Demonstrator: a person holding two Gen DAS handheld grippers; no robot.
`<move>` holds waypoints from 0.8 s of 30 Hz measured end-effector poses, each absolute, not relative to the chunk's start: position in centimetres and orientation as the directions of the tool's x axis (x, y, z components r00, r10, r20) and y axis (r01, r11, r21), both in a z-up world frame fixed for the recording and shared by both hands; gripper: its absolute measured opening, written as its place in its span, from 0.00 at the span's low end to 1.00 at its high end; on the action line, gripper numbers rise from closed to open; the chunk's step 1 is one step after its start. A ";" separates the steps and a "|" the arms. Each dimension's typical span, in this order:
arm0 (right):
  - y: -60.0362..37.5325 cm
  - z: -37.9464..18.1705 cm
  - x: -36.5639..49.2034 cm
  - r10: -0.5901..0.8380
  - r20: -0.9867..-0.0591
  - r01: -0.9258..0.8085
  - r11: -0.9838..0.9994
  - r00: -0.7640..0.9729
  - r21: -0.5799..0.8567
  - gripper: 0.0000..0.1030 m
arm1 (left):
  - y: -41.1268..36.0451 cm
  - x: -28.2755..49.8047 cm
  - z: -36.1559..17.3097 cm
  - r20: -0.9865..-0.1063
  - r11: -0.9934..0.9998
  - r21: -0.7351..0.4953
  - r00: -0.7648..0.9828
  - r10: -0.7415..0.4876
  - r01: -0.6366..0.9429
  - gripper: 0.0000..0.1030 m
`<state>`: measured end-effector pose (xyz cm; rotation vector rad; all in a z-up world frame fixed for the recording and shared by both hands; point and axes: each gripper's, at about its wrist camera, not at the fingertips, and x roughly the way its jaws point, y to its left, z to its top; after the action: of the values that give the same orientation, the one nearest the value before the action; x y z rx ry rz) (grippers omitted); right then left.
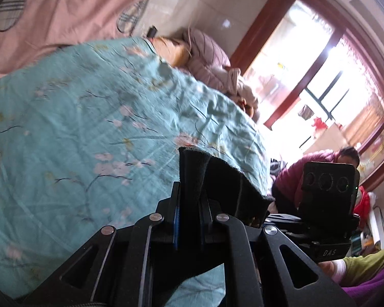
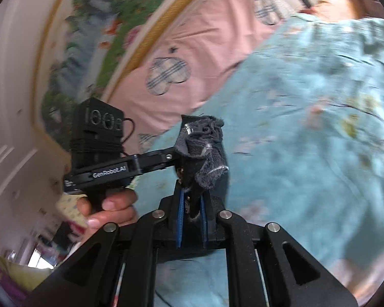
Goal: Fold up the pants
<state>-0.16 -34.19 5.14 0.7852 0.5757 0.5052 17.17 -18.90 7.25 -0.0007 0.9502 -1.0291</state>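
The pants (image 1: 225,179) are black cloth, lifted off the bed with both grippers on one bunched edge. In the left wrist view my left gripper (image 1: 190,197) is shut on a fold of this cloth, which stands up between the blue pads. The right gripper's camera block (image 1: 327,181) sits just to its right, its fingers hidden behind the cloth. In the right wrist view my right gripper (image 2: 192,204) is shut on the pants (image 2: 204,138), whose grey fleecy lining shows at the top. The left gripper (image 2: 175,157) reaches in from the left, held by a hand (image 2: 110,206).
A teal flowered quilt (image 1: 89,117) covers the bed (image 2: 307,128) below the pants. Pink bedding with plaid hearts (image 1: 51,12) lies beyond it. Crumpled clothes (image 1: 212,64) are piled at the far end. A person in maroon (image 1: 309,168) sits by the bright window. A framed picture (image 2: 102,30) hangs on the wall.
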 end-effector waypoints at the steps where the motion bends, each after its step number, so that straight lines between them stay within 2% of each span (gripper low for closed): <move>1: -33.4 5.5 0.1 0.629 -0.281 -0.227 0.603 0.725 0.764 0.12 | -18.0 17.0 7.6 -0.662 0.558 -0.415 0.182 -0.727 0.719 0.09; 11: -26.6 6.3 2.1 0.739 -0.287 -0.351 0.576 0.610 0.739 0.12 | -9.5 15.1 7.4 -0.617 0.634 -0.442 0.297 -0.728 0.635 0.09; 24: -19.4 3.1 4.7 0.786 -0.426 -0.392 0.601 0.448 0.697 0.12 | -1.0 14.4 1.1 -0.603 0.697 -0.557 0.358 -0.713 0.451 0.09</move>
<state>4.72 -19.44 3.14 0.5550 0.8101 0.7766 14.37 -1.02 1.14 -0.3190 0.9364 -0.7677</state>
